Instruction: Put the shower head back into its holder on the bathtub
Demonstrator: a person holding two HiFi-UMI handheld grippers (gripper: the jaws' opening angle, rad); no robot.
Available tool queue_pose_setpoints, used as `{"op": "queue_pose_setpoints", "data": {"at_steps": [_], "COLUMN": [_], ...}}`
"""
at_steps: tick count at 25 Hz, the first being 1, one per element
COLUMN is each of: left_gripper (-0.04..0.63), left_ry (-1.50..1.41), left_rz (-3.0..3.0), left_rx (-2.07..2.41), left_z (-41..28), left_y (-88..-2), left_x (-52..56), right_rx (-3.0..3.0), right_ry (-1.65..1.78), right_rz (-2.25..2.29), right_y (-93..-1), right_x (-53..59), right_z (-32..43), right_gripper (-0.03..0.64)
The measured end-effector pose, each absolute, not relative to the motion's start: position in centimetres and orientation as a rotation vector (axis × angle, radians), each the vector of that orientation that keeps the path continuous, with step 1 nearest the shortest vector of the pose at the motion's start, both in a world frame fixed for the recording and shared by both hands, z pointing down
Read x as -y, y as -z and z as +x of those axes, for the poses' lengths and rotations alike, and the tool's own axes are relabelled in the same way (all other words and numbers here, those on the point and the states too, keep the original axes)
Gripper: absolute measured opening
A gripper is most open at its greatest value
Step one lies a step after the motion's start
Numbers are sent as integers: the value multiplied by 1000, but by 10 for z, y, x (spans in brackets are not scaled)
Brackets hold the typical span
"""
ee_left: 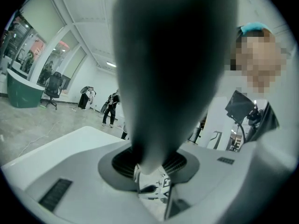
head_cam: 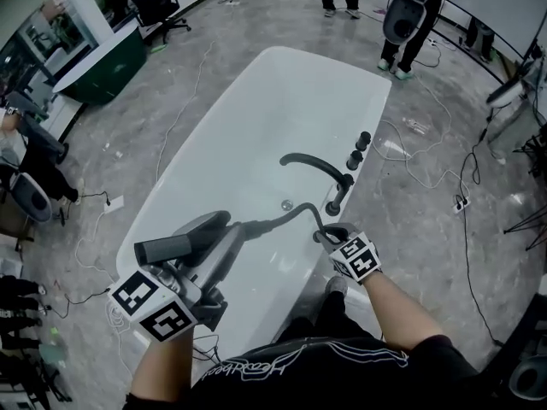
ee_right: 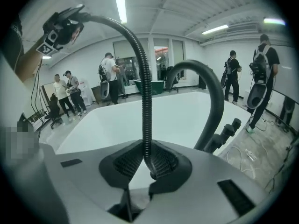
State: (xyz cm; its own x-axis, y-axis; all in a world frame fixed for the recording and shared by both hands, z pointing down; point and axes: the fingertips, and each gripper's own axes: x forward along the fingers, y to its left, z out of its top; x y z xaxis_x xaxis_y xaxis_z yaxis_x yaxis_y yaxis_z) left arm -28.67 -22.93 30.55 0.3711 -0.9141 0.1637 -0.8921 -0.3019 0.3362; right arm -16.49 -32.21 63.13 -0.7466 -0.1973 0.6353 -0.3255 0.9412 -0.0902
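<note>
The dark grey shower head (head_cam: pixel 181 239) is held over the near end of the white bathtub (head_cam: pixel 256 101), and my left gripper (head_cam: pixel 210 254) is shut on its handle. In the left gripper view the handle (ee_left: pixel 168 69) is a big dark blur that fills the middle above the left gripper (ee_left: pixel 152 166). Its ribbed black hose (head_cam: pixel 278 219) arcs rightward to my right gripper (head_cam: pixel 330 234), which is shut on it by the tub's right rim. In the right gripper view the hose (ee_right: pixel 145 92) rises from the pads of the right gripper (ee_right: pixel 148 164). I cannot make out the holder.
A curved black spout (head_cam: pixel 318 168) and black knobs (head_cam: pixel 360 148) stand on the tub's right rim, just beyond my right gripper. Cables (head_cam: pixel 444 156) trail over the grey floor to the right. People (head_cam: pixel 414 15) stand past the tub's far end, and a green counter (head_cam: pixel 107 62) is at the left.
</note>
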Motion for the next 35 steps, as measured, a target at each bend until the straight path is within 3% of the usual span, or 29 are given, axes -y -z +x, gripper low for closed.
{"op": "queue_pose_setpoints", "data": {"at_steps": [8,13,35], "left_gripper": [124,124,124], "left_ry": [-46,-125,-634], "left_rz": [2309,2286,2266], "left_rx": [1513,1487,1428], "left_z": [-257,-241,-152], "left_y": [-325,-353,-577], "left_x": [253,271,340], "right_rx": [2366,2337,2484], "right_ry": [-305,-352,-426], "right_rz": [244,234,419], "right_y": [-671,-680,-617], "right_x": [309,311,324], "right_z": [-166,-147,-63], "right_gripper": [65,130,130]}}
